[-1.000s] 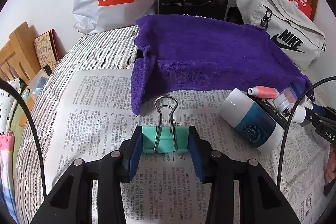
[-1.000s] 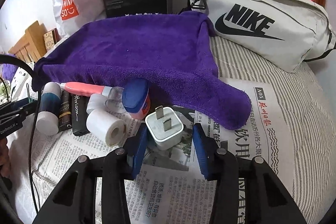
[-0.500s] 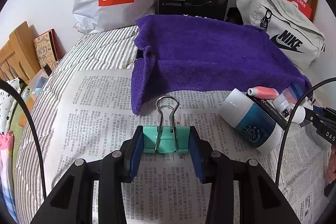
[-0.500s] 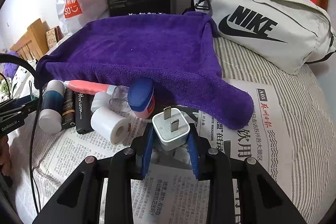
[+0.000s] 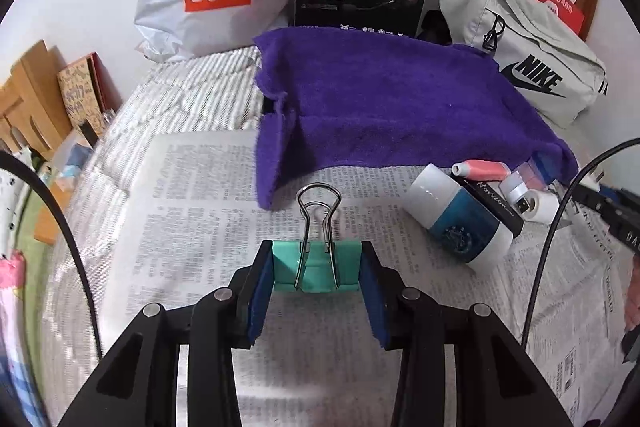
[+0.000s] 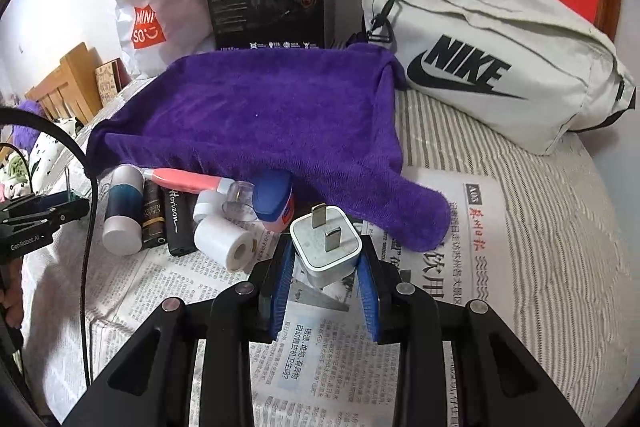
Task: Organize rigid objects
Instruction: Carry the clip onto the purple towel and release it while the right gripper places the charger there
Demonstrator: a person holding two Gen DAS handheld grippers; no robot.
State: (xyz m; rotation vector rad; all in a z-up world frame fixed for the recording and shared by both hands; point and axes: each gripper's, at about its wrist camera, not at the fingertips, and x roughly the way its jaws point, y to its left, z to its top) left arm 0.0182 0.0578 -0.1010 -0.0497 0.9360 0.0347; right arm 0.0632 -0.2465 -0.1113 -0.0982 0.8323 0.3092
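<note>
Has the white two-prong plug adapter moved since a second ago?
Yes. The white two-prong plug adapter has come off the newspaper, now gripped in the right gripper, whose jaws have just closed on it.

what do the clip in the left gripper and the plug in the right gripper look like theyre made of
Binder clip: seemingly painted metal, with a smooth teal body and thin, shiny silver wire handles.
Charger plug: probably moulded plastic, with a glossy white shell, rounded corners and two flat dull-grey metal prongs.
</note>
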